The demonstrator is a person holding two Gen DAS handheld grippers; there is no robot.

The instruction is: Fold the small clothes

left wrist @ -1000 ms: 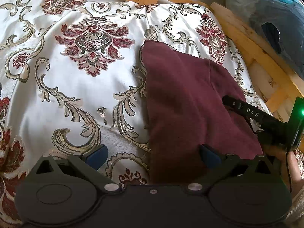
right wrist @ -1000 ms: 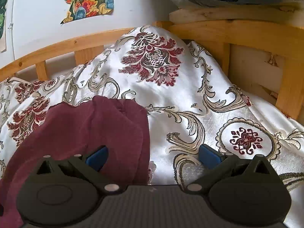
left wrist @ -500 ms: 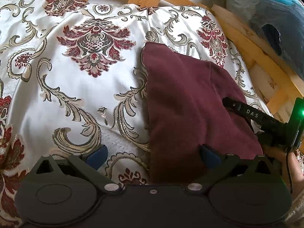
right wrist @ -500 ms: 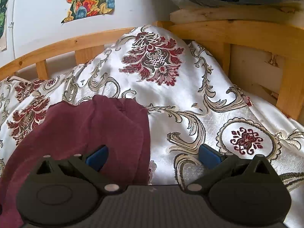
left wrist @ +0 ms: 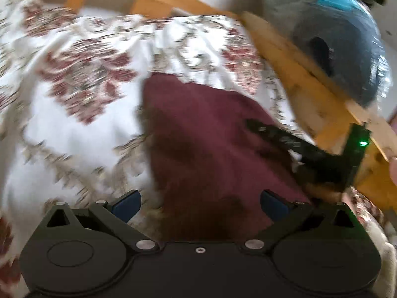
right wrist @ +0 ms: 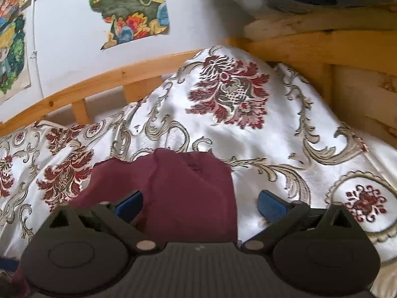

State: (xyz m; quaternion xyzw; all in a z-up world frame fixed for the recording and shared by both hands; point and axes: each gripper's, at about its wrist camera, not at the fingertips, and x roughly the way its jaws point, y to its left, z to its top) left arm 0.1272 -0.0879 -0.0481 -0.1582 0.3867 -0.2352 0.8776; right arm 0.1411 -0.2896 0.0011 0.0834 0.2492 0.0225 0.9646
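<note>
A dark maroon garment [left wrist: 211,149] lies folded on the floral white bedspread [left wrist: 74,124]. My left gripper [left wrist: 199,202] is open and empty, with the garment's near edge between its blue pads. The left wrist view is blurred. The right gripper's body shows in the left wrist view [left wrist: 310,149] over the garment's right edge. In the right wrist view the same garment [right wrist: 178,188] lies under my open right gripper [right wrist: 199,204], with its right edge between the pads.
A wooden bed rail [right wrist: 99,84] runs along the back and a wooden headboard [right wrist: 347,57] on the right. A grey-blue bundle [left wrist: 335,37] sits on the frame. Posters [right wrist: 129,7] hang on the white wall.
Both grippers have moved: the left view has pulled back and blurred, and the right gripper has shifted left over the garment's edge. Both stay open.
</note>
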